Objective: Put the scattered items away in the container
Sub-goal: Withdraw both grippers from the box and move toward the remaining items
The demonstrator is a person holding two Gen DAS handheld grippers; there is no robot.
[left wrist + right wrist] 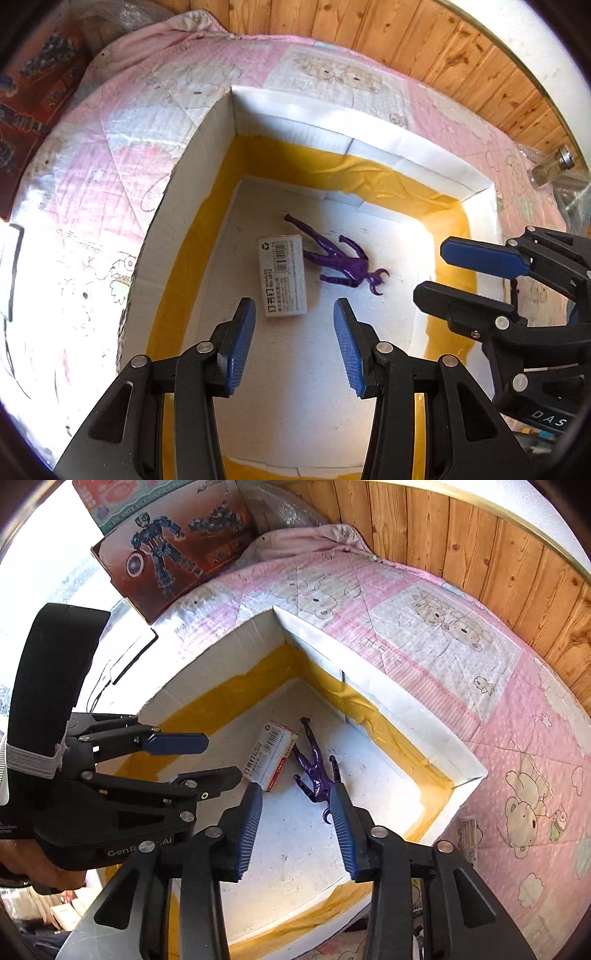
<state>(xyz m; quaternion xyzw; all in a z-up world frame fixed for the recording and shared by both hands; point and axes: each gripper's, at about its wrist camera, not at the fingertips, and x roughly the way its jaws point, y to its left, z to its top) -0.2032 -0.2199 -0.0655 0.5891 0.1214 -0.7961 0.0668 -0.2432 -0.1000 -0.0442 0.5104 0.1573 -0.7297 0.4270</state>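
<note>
A white cardboard box (pixel 192 155) with yellow tape inside sits on a pink quilt; it also shows in the right wrist view (pixel 399 705). On its floor lie a staples box (pixel 282 277) and a purple toy figure (pixel 343 260), side by side; both also show in the right wrist view, the staples box (pixel 269 758) and the figure (pixel 316 766). My left gripper (pixel 294 306) is open and empty above the box floor. My right gripper (pixel 295 794) is open and empty above the figure. Each gripper shows in the other's view, the right (pixel 436 266) and the left (pixel 210 757).
A pink bear-print quilt (pixel 443 627) covers the bed. A toy robot carton (pixel 166 546) leans at the back left. A small glass jar (pixel 550 168) lies at the right by a wood-panel wall (pixel 406 33). A small packet (pixel 467 836) lies on the quilt right of the box.
</note>
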